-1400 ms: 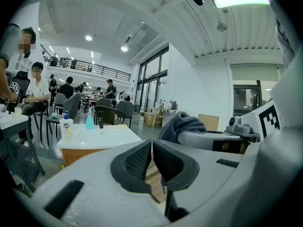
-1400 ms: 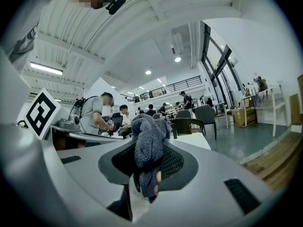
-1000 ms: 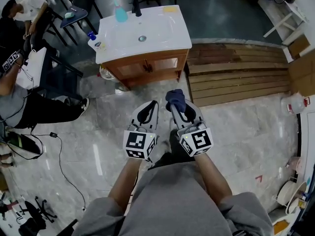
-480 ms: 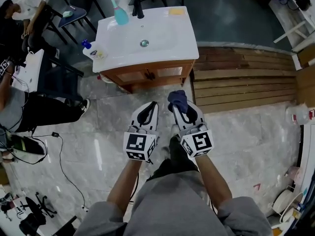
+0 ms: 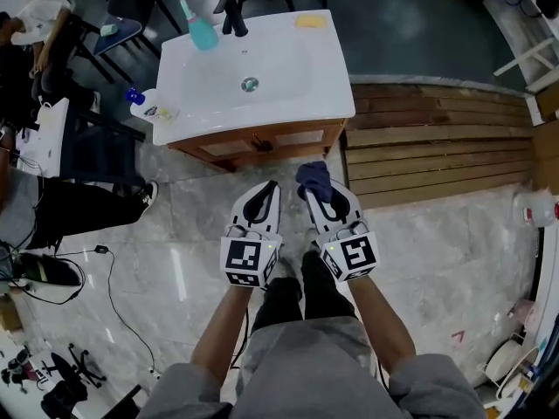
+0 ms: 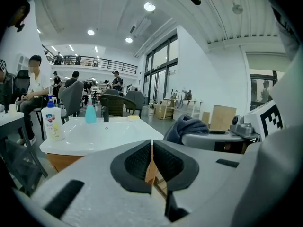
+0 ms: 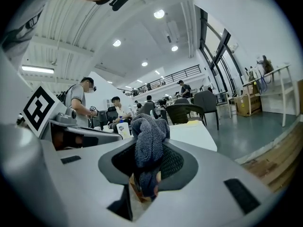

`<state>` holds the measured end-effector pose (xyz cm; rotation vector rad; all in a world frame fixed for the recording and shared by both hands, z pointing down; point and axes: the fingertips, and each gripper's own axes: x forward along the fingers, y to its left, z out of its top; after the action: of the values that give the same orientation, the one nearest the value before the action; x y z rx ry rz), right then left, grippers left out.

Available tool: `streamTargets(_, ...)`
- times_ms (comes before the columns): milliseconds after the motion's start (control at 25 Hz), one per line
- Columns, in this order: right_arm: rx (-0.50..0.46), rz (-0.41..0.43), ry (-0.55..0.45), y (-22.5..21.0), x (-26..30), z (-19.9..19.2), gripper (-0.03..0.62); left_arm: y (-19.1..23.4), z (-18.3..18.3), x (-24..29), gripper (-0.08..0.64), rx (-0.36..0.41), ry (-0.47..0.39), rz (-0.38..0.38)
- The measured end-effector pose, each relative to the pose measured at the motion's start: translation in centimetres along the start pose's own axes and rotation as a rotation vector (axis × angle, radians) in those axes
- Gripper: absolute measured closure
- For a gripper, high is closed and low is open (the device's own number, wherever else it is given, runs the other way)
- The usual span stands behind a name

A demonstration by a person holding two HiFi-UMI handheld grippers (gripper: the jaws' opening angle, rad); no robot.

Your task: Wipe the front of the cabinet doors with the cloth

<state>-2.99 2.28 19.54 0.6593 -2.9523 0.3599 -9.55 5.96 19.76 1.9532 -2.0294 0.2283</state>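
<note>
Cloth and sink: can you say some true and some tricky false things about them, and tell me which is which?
1. The right gripper holds the cloth. True.
2. The left gripper holds a bottle. False: its jaws are shut on nothing.
3. The cloth is rubbing the doors. False: it is held away from them, not touching.
4. A blue bottle stands on the sink beside the tap. True.
5. The sink is full of dishes. False: only its drain shows in the basin.
</note>
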Motion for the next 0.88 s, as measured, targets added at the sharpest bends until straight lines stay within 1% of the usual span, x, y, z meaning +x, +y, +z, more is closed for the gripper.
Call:
streamTargets(160, 0.015, -0.017, 0.016, -1.0, 1.7, -2.3, 0.499, 1.5, -1.3, 1.7, 0.541, 0.014, 0.002, 0.009)
streamTargets(400, 0.021, -0.053, 0.026, -1.3, 4.7, -6.1, 0.499, 3.9, -4.7, 4.1, 0.541, 0.041, 0.027, -0.023)
streamTargets(560, 0.030, -0.082, 0.028, -1.0, 6.4, -8.3, 0.499, 5.5, -6.7, 5.2, 0.541, 0.061, 0.039, -0.054)
streamTargets(720, 0.012, -0.108, 0.022, -0.6, 8.1, -10.3, 0.499, 6.9, -8.5, 6.1, 0.541, 0.080, 0.049, -0.089)
streamTargets(880, 0.011, -0.170, 0.010, -0.5, 9.6, -12.6, 0.499, 8.2, -10.3, 7.1, 0.541, 0.116, 0.048, -0.145)
